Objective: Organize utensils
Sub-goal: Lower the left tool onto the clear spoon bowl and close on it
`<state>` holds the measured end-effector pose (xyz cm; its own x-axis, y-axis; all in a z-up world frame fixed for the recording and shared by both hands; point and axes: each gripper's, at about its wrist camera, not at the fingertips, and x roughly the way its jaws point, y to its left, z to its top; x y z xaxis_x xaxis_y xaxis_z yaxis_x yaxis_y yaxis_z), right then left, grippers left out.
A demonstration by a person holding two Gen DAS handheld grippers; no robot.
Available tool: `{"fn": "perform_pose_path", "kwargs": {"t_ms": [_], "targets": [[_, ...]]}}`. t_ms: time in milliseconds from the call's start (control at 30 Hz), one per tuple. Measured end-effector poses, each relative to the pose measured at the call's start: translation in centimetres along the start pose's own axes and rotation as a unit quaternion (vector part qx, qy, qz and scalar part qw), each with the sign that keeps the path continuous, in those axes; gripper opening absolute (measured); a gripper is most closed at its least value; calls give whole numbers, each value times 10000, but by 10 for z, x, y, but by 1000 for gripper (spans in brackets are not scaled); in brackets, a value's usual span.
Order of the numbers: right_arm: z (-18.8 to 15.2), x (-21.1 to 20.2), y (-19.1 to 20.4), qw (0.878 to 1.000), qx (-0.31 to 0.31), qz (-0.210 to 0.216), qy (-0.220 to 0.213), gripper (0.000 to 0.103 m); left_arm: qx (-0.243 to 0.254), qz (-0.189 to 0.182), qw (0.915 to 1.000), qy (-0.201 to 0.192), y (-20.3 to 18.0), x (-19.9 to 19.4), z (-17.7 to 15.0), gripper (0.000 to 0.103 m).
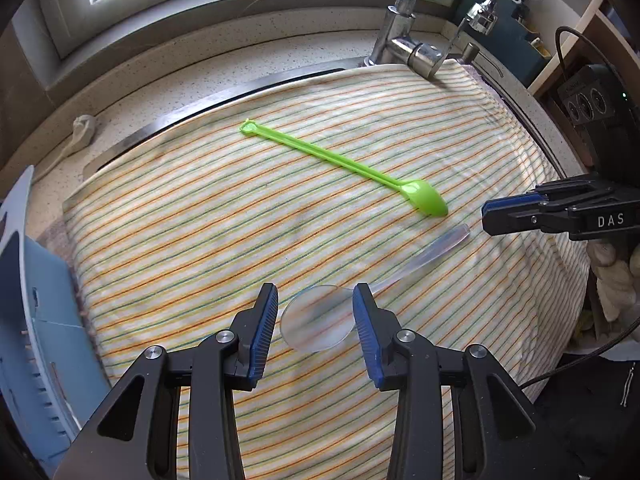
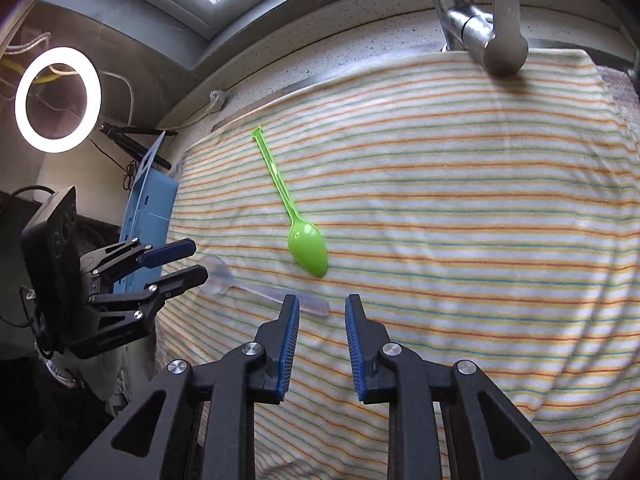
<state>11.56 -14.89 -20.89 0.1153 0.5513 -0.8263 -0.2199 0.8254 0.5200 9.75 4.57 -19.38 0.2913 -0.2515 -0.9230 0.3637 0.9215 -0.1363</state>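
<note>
Left gripper (image 1: 315,312) tilted down, fingers spread around clear spoon (image 1: 320,318) bowl; right gripper (image 2: 322,320) spread, empty, near handle; green spoon (image 2: 307,249) farther on towel (image 2: 480,240).

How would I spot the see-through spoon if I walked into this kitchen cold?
Find the striped towel spread below the tap. Two spoons lie on it; the clear spoon is the one nearer the grippers, its round bowl between the open fingers of the left gripper. Unlike the bright green spoon beside it, it is colourless, with the stripes showing through.
</note>
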Motion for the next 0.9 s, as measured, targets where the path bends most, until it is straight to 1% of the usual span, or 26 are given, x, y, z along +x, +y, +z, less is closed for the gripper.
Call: {"fn": "perform_pose_path", "kwargs": {"t_ms": [100, 233, 300, 467, 600, 733, 800, 833, 900], "targets": [[-4, 7, 5, 9999, -39, 75, 96, 17, 47, -96, 9999, 78, 0, 4, -2, 37], [-6, 19, 12, 9998, -174, -29, 132, 17, 36, -206, 9996, 200, 0, 9, -9, 37], [-4, 24, 13, 9998, -186, -12, 119, 17, 38, -218, 9995, 237, -3, 12, -14, 37], [0, 29, 19, 9996, -260, 24, 142, 17, 25, -238, 9995, 205, -6, 10, -26, 37], [2, 34, 28, 9993, -336, 78, 150, 17, -40, -267, 9995, 188, -4, 10, -29, 37], [2, 41, 36, 9991, -361, 157, 143, 17, 2, -249, 9995, 182, -5, 9, -32, 37], [3, 46, 36, 9993, -227, 275, 123, 17, 24, -237, 9996, 178, -7, 9, -33, 37], [4, 49, 35, 9991, -81, 407, 133, 17, 20, -231, 9996, 172, -7, 9, -34, 37], [4, 54, 32, 9977, 225, 619, 150, 17, 20, -207, 9996, 166, -7, 9, -34, 32]]}}
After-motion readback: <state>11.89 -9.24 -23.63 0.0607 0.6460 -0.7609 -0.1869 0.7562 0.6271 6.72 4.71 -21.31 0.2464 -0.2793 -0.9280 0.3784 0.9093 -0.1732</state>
